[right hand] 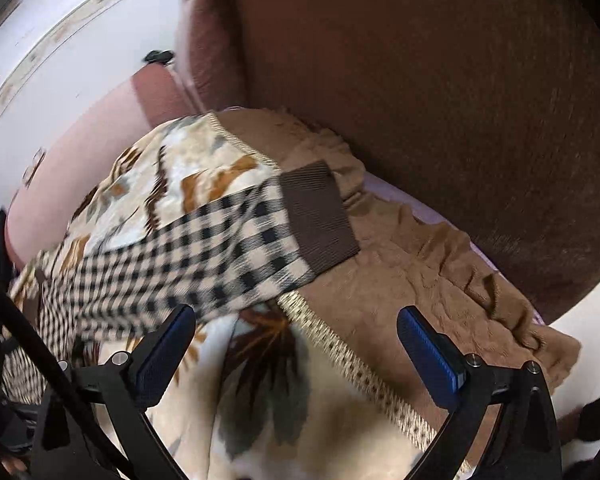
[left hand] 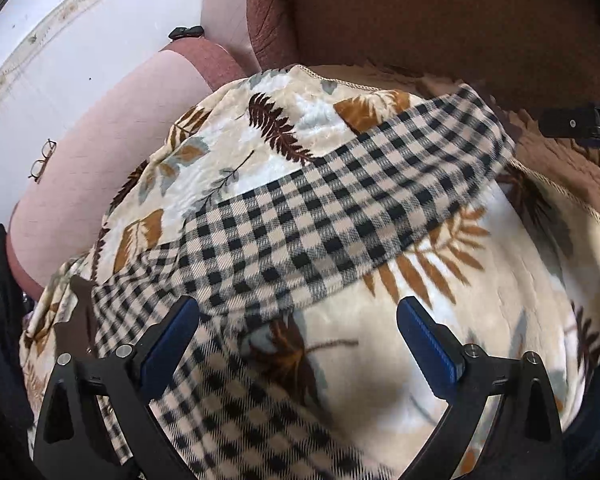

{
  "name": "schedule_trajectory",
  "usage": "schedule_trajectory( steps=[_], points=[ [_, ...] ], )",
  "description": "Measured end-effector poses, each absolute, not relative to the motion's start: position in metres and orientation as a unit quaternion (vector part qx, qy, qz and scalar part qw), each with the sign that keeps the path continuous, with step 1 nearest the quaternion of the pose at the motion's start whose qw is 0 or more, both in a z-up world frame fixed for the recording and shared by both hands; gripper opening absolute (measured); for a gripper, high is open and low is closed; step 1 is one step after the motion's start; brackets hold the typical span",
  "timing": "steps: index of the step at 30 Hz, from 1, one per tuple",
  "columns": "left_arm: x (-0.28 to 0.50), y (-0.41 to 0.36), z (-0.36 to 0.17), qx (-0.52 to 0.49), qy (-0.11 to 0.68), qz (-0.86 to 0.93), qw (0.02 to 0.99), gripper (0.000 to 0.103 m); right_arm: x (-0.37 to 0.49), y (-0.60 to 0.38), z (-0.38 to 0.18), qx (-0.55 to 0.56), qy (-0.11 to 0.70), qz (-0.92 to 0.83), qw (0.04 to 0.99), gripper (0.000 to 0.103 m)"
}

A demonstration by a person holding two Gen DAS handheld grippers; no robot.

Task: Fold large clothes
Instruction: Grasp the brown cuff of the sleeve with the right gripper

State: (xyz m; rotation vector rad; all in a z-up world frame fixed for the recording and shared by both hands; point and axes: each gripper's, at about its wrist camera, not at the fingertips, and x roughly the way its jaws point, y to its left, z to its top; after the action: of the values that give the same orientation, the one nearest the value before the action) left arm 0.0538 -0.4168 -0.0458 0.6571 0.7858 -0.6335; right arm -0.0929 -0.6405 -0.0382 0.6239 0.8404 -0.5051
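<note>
A black and beige checked garment (left hand: pixel 300 224) lies spread on a cream leaf-print blanket (left hand: pixel 440 340). Its long sleeve stretches diagonally up to the right. In the right wrist view the sleeve (right hand: pixel 228 248) ends in a brown ribbed cuff (right hand: pixel 320 216). My left gripper (left hand: pixel 298 314) is open and empty, hovering just above the garment's body near the sleeve's base. My right gripper (right hand: pixel 296 324) is open and empty above the blanket, just below the sleeve and short of the cuff.
The blanket covers a sofa seat with a brown backrest (right hand: pixel 440 100) and a pink armrest (left hand: pixel 112 140). Eyeglasses (left hand: pixel 42 160) sit on the armrest. The blanket's brown underside (right hand: pixel 440 280) is folded over with a gold trim (right hand: pixel 352 360). White floor (left hand: pixel 80 40) lies at left.
</note>
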Motion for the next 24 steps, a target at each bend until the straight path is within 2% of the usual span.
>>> schedule_trajectory(
  steps=[14,22,24],
  points=[
    [0.064,-0.483,-0.083,0.361,0.341,-0.342,0.797,0.1,-0.058,-0.689,-0.075,0.341,0.405,-0.235,0.815,0.098],
    [0.077,-0.5,-0.113,0.385,0.344,-0.343,0.785,0.1,-0.038,-0.696,-0.09,0.353,0.415,-0.225,0.808,0.077],
    [0.085,-0.5,-0.113,0.369,0.356,-0.345,0.786,0.099,-0.036,-0.699,-0.093,0.367,0.411,-0.224,0.804,0.063]
  ],
)
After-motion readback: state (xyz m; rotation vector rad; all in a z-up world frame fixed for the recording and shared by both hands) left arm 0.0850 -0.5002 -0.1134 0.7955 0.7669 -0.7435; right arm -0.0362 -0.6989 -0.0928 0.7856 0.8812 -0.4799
